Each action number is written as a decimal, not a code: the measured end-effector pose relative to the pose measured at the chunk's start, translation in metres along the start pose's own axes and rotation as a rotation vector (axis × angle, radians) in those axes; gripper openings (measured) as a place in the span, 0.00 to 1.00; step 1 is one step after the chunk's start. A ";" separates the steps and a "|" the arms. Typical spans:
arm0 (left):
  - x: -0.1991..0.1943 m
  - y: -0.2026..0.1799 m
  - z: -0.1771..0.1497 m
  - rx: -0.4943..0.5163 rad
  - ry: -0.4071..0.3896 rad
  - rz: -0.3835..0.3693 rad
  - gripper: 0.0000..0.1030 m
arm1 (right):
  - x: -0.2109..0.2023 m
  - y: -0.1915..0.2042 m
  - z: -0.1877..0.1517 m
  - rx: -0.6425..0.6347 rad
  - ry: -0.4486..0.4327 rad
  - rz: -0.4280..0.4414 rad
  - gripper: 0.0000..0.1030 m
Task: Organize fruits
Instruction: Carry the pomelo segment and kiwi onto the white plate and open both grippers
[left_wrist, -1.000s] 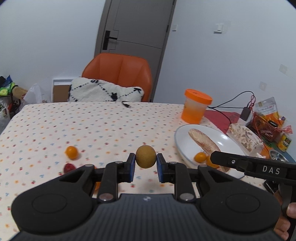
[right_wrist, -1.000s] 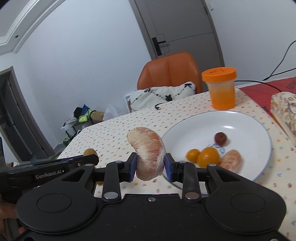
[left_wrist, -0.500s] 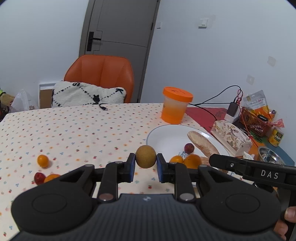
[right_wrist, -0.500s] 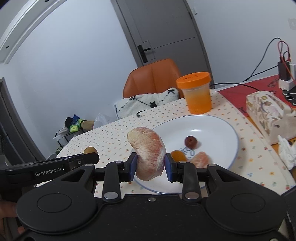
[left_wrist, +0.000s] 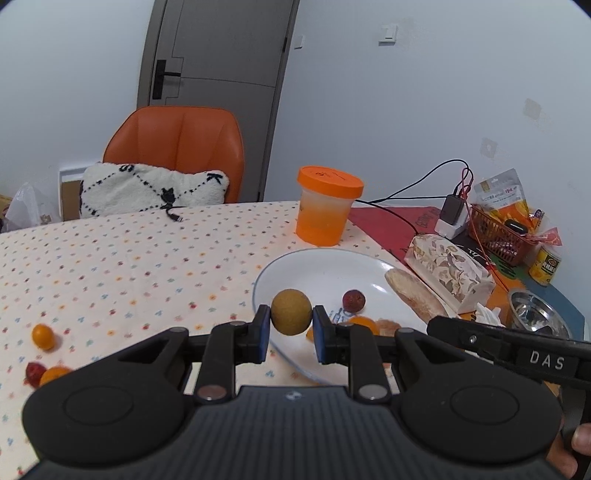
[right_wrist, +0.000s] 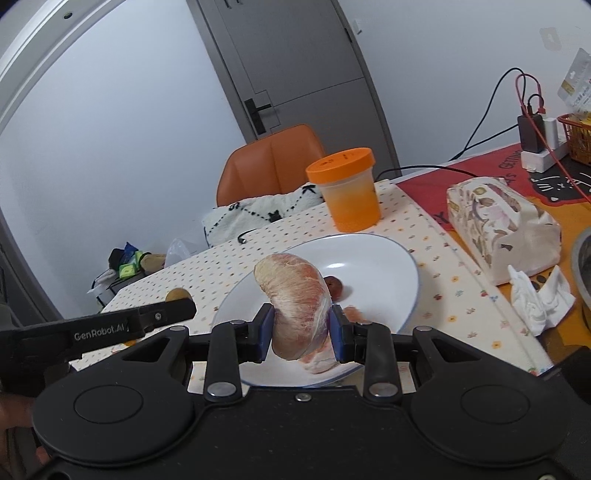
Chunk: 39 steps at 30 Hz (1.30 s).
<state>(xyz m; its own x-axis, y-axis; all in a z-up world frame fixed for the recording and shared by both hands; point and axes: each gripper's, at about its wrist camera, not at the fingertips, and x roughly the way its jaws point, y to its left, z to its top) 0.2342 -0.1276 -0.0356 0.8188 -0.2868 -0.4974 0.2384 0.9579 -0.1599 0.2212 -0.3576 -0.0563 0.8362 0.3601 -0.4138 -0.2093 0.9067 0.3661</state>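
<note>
The left gripper (left_wrist: 291, 328) is clamped on a small round brown fruit (left_wrist: 291, 312), and over the last second it has swung from beside the white plate (left_wrist: 317, 258) to a spot above the plate's near-left rim. The right gripper (right_wrist: 300, 330), clenched on a peeled pomelo segment (right_wrist: 295, 306), has likewise closed in and now hangs over the near part of the plate, where a second earlier it was short of the rim. Both fruits look ready to be set down, so the step in hand is probably the drop-off into the plate. Already in the plate are a dark red fruit (left_wrist: 354, 300), small orange fruits (left_wrist: 364, 322) and a pale peeled piece near the front. Well to the left of the plate, an orange fruit (left_wrist: 43, 336), another orange one (left_wrist: 55, 374) and a red one (left_wrist: 35, 371) lie on the dotted tablecloth (left_wrist: 129, 266), not yet collected. Behind the plate stands an orange-lidded tub (left_wrist: 327, 205); to its right sits a patterned tissue pouch (left_wrist: 448, 271), then a red basket (left_wrist: 498, 236) and cables. Beyond the table are an orange chair (left_wrist: 177, 147) with a white cushion (left_wrist: 151, 190), a grey door and white walls.
</note>
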 end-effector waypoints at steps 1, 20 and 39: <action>0.004 -0.001 0.001 0.002 -0.002 0.003 0.22 | 0.002 -0.002 0.001 0.000 0.001 -0.004 0.29; 0.063 -0.013 0.023 0.037 0.032 0.017 0.22 | 0.030 -0.035 0.019 -0.009 -0.010 -0.100 0.29; 0.059 -0.008 0.021 -0.011 0.037 0.029 0.25 | 0.047 -0.038 0.021 -0.004 -0.020 -0.103 0.28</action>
<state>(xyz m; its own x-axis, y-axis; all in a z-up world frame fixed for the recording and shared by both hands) 0.2912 -0.1523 -0.0459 0.8052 -0.2595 -0.5332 0.2091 0.9657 -0.1542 0.2788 -0.3800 -0.0724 0.8635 0.2605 -0.4320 -0.1238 0.9396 0.3191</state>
